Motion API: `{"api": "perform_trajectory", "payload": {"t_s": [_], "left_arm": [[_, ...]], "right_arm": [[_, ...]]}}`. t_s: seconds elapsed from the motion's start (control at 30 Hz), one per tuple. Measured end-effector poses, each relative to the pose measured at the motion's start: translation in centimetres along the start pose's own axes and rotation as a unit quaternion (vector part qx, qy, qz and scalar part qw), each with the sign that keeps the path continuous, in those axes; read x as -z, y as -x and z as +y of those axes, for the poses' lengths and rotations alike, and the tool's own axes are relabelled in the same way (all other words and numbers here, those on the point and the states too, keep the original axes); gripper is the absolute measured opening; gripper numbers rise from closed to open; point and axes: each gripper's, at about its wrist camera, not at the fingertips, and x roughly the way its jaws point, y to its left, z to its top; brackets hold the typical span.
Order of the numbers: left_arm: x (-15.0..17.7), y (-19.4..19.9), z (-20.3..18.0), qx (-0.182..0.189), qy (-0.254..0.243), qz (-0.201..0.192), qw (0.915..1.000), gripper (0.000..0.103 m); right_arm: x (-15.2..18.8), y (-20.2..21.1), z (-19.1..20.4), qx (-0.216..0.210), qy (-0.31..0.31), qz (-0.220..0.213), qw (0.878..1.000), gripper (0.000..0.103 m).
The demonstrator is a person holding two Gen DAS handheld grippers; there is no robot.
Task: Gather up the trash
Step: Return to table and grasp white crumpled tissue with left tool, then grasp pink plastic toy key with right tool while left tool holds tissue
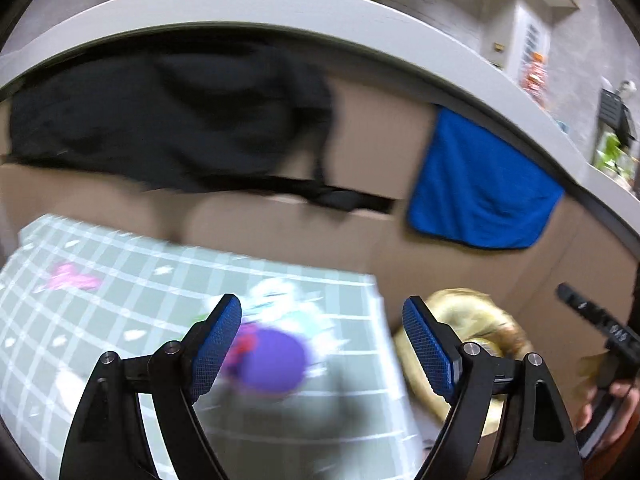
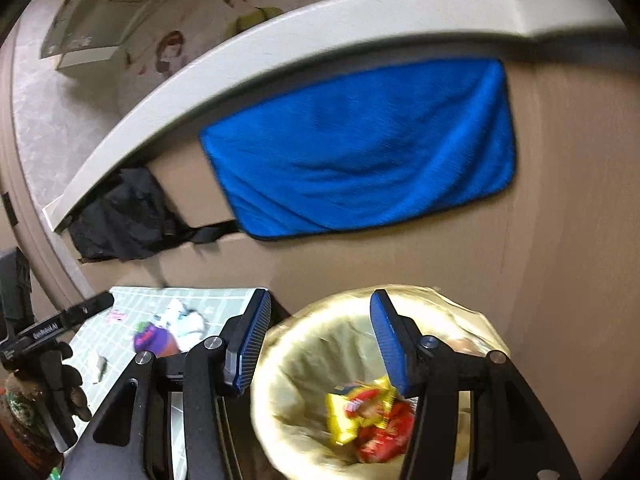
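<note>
- The left tongs (image 1: 322, 344) stand wide apart with nothing between the blue pads, hanging over the near right part of the checked tabletop (image 1: 100, 312).
- Just under and between those pads lies a purple wrapper (image 1: 272, 364), blurred, resting on the tabletop; in the right wrist view the same purple wrapper (image 2: 150, 338) sits near the tabletop's right edge.
- Touching the purple wrapper on its far side is a crumpled white wrapper (image 1: 280, 296), seen also at (image 2: 186, 320).
- Farther left on the tabletop lies a small pink scrap (image 1: 72, 278).
- The right tongs (image 2: 320, 344) are likewise spread apart and hold nothing; they hover above the mouth of the trash bin (image 2: 304, 360), which stands just beside the tabletop on its right.
- The trash bin is lined with a pale yellowish bag, and at its bottom lie a yellow snack packet (image 2: 356, 408) and a red packet (image 2: 384, 436), touching each other.
- Behind tabletop and bin rises a brown cardboard wall (image 2: 560, 240).
- A blue cloth (image 2: 360, 148) hangs against that cardboard, under a white ledge (image 2: 280, 44).
- To the left of the cloth, a black bag (image 2: 124, 216) is tucked under the same ledge.
</note>
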Motion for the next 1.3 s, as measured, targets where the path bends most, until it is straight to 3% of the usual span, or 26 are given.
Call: {"api": "perform_trajectory", "payload": {"t_s": [0.23, 0.37, 0.73, 0.87, 0.97, 1.0, 1.03, 1.07, 1.3], "left_arm": [[1.7, 3.0, 10.2, -0.060, 0.071, 0.006, 0.9956, 0.083], [3.8, 3.9, 14.4, -0.081, 0.103, 0.033, 0.9909, 0.083], [7.7, 3.0, 17.6, -0.120, 0.130, 0.092, 0.9799, 0.082], [7.3, 1.6, 17.9, -0.151, 0.121, 0.111, 0.9748, 0.065], [7.4, 0.5, 18.2, -0.150, 0.127, 0.124, 0.9726, 0.055], [7.3, 0.5, 18.2, -0.145, 0.127, 0.119, 0.9740, 0.035], [7.3, 0.6, 18.3, -0.137, 0.130, 0.120, 0.9746, 0.024], [7.3, 0.9, 18.7, -0.127, 0.138, 0.120, 0.9749, 0.019], [5.7, 8.7, 21.5, -0.117, 0.137, 0.042, 0.9827, 0.018]], "right_arm": [[0.8, -2.3, 8.7, -0.060, 0.057, 0.025, 0.996, 0.050], [1.9, -3.9, 12.8, -0.086, 0.085, 0.045, 0.992, 0.050], [4.7, -7.5, 17.4, -0.130, 0.098, 0.103, 0.981, 0.050], [5.1, -7.8, 17.6, -0.132, 0.097, 0.110, 0.980, 0.050], [5.2, -8.0, 18.4, -0.136, 0.100, 0.114, 0.979, 0.050], [5.1, -8.0, 18.8, -0.138, 0.104, 0.115, 0.978, 0.050], [5.0, -8.1, 19.3, -0.140, 0.108, 0.116, 0.977, 0.050], [4.9, -8.3, 20.0, -0.143, 0.116, 0.117, 0.976, 0.050], [4.2, -11.6, 28.7, -0.204, 0.165, 0.135, 0.956, 0.050]]}}
